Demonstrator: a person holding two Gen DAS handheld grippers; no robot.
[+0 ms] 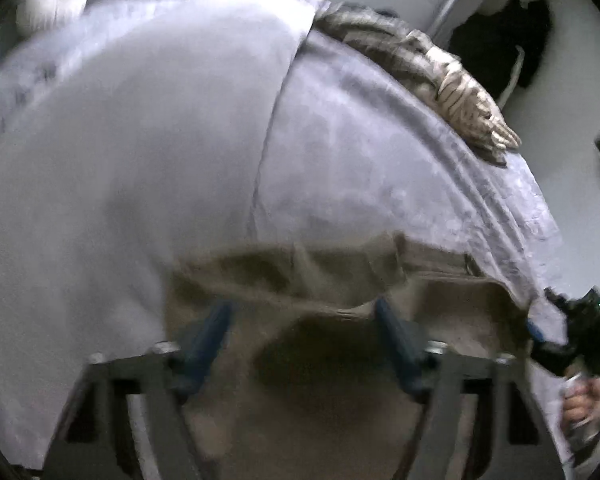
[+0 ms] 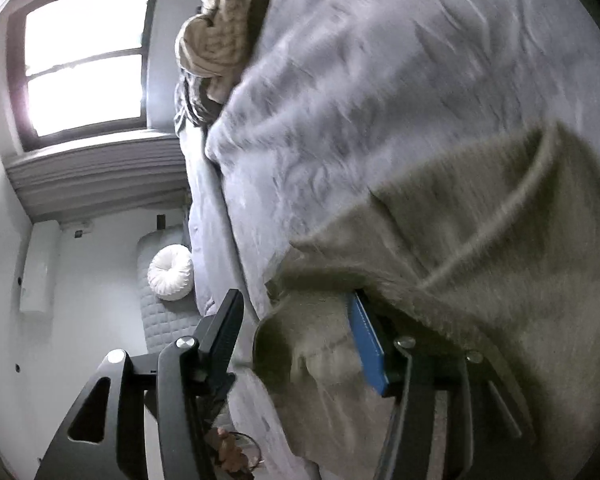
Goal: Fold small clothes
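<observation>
Directly beneath the spread left gripper [image 1: 304,320] lies the khaki garment [image 1: 340,272].

A khaki-brown garment [image 1: 340,280] lies rumpled, partly folded, on the grey bedspread [image 1: 360,152].

Setting: a bedroom in a home. Evidence: a bed [image 1: 360,152] covered with a pale lavender-grey duvet [image 2: 420,80] fills most of both views. A striped tan-and-grey throw [image 1: 440,76] lies bunched along the bed's far edge. Beyond the bed's head end sits a round white ruffled cushion [image 2: 171,273] on a quilted grey pad [image 2: 156,320]. A framed, bright window [image 2: 86,56] is set in the wall near the bed, above a ribbed grey ledge or blind. White walls; dark clothing [image 1: 500,40] hangs against the wall past the throw.
</observation>
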